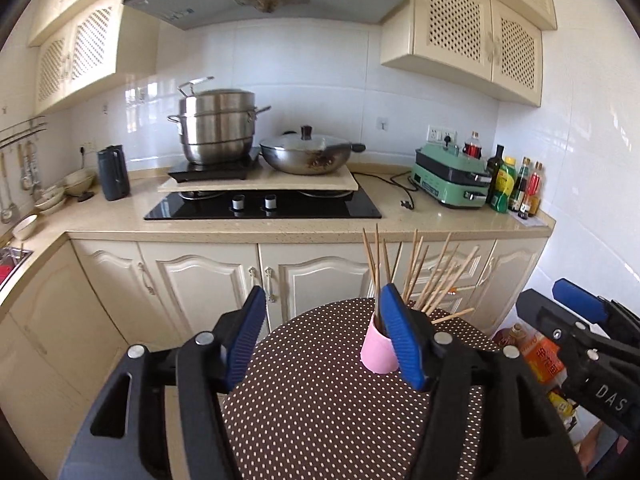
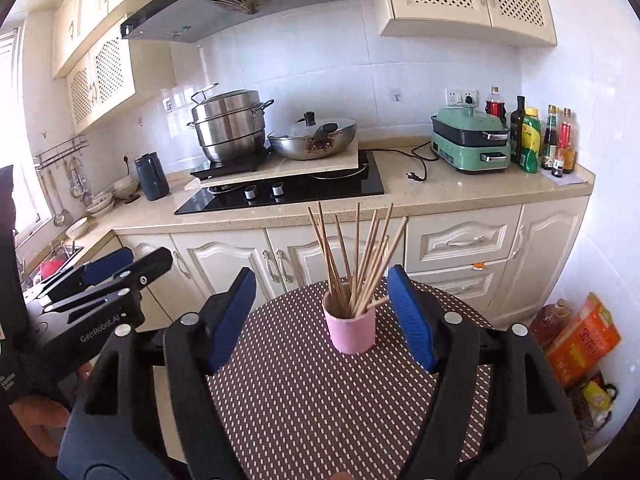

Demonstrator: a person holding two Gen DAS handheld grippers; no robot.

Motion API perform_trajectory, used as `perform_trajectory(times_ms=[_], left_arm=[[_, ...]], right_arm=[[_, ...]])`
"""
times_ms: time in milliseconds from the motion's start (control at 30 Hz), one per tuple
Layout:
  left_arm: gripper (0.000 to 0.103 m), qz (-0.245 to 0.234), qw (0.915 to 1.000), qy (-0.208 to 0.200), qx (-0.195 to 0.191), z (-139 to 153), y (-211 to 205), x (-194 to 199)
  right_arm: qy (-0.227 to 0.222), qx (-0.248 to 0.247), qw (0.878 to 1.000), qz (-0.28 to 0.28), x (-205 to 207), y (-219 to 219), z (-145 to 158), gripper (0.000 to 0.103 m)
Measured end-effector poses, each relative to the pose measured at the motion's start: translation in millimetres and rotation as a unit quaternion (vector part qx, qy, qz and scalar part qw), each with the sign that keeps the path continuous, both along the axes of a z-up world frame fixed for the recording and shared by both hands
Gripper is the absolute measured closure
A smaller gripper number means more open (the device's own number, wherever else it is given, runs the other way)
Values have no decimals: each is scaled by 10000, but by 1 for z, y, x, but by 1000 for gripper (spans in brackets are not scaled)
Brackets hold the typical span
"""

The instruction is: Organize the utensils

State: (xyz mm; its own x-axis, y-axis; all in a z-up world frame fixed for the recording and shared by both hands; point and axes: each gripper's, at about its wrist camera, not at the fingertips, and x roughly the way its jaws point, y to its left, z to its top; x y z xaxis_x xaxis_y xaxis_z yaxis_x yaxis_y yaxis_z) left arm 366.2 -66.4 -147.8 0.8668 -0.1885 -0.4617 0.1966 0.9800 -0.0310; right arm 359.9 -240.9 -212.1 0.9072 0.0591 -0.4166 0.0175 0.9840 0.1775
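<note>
The thin wooden chopsticks (image 2: 354,264) stand bunched, tips fanning out, in a small pink cylindrical cup (image 2: 351,330), which sits upright near the far edge of the round brown polka-dot surface (image 2: 320,400), so the sorting looks about done, w/ nothing loose visible on the mat. The left hand-held gripper (image 1: 324,336) has blue pads spread apart and nothing between them; the cup is just behind its right pad, prob. not touching. The right hand-held gripper (image 2: 322,316) also gapes empty, framing the cup w/o contact. Both point slightly downward over the mat, side by side, the left one visible at the right view's edge.
</note>
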Motion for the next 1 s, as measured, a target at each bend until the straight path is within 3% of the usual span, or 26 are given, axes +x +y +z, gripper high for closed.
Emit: perform_trajectory(times_ms=[300, 467, 667, 1000], left_arm=[[30, 223, 9989, -348, 234, 70, -3, -111], [29, 381, 9967, -661, 290, 101, 2, -159], [28, 697, 9937, -808, 353, 124, 21, -199], [28, 540, 9935, -988, 140, 153, 58, -260]], right_arm=[[-177, -6, 9995, 254, -88, 1, 58, 28], [-403, 8, 9986, 352, -128, 7, 85, 23], [-653, -104, 9966, 491, -167, 23, 110, 19], [-722, -248, 9959, 493, -222, 59, 133, 14]])
